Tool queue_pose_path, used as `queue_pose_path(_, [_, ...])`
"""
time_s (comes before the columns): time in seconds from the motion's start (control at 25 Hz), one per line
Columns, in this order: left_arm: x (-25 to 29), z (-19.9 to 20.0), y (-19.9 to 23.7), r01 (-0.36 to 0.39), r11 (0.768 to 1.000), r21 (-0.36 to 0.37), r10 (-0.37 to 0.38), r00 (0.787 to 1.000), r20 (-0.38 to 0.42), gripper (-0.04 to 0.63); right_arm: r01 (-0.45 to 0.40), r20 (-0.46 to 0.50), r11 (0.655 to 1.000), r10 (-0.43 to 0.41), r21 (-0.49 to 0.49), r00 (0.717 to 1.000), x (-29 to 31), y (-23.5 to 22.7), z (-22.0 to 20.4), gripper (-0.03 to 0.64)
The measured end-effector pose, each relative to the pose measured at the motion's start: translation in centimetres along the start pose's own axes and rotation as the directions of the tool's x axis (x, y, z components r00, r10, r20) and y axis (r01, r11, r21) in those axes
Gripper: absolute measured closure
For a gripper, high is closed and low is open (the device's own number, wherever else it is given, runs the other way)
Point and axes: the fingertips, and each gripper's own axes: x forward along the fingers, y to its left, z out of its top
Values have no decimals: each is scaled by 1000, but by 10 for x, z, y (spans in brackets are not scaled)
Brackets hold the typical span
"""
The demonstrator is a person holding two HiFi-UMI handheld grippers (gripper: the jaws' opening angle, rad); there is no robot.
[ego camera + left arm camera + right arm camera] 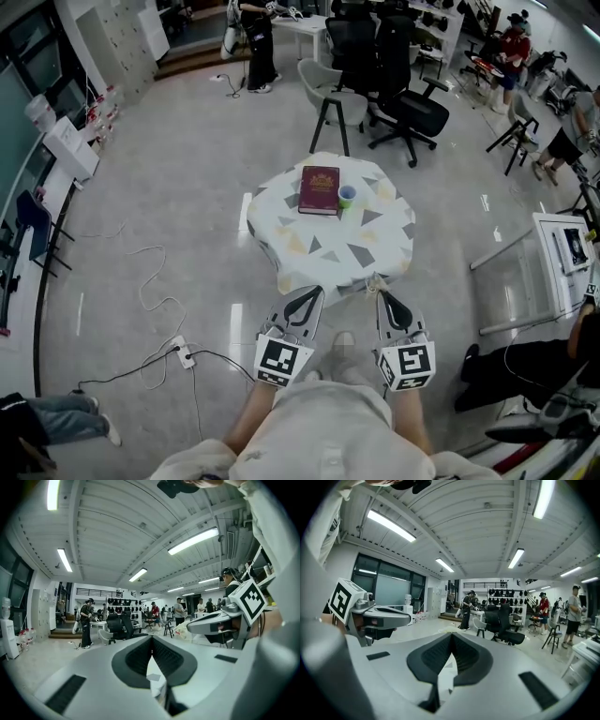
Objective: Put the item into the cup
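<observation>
No readable text, gilt print on the red book [320, 190] too small to make out

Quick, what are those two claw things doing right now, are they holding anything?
Left gripper: closed, jaw tips together, nothing between them.
Right gripper: closed, jaw tips together, holding nothing.

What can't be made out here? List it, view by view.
- Head view: the small green cup beside the dark red hardcover book is too small to show its contents. The book's cover print is unreadable.
- Head view: no loose item for the cup can be picked out at this size.
- Gripper views: the shut left tongs and shut right tongs cover all but a sliver of the patterned tablecloth.
</observation>
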Motion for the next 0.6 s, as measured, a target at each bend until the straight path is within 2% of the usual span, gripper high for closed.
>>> queue_pose_path(0.6, [93, 13, 35, -82, 997, 5, 82, 996, -23, 583, -71, 21, 998, 71, 2, 997, 84, -76, 19, 612])
